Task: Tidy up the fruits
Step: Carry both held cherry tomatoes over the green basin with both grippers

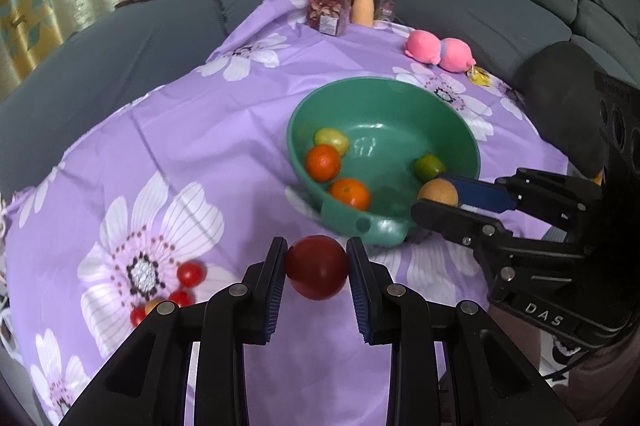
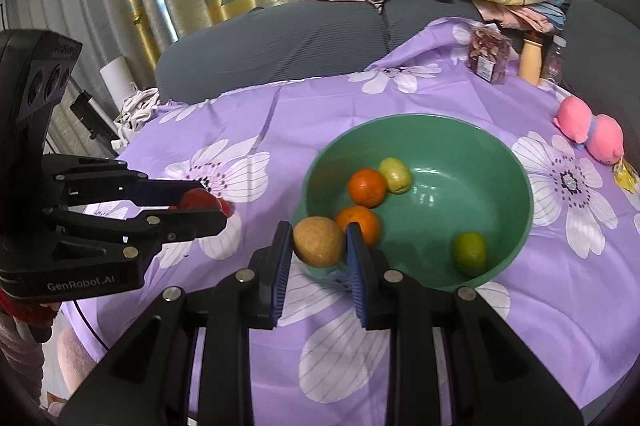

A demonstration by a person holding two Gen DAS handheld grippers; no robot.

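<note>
While gripped, glossy dark-red tomato (image 1: pixel 316 267)

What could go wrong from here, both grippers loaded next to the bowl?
1. The left gripper pinches the red fruit by its round sides only; it could slip out onto the cloth.
2. The right gripper holds the tan fruit low at the green bowl rim; a bump might tip the bowl.
3. Small red tomatoes lie loose on the purple cloth and may roll if it is nudged.
</note>
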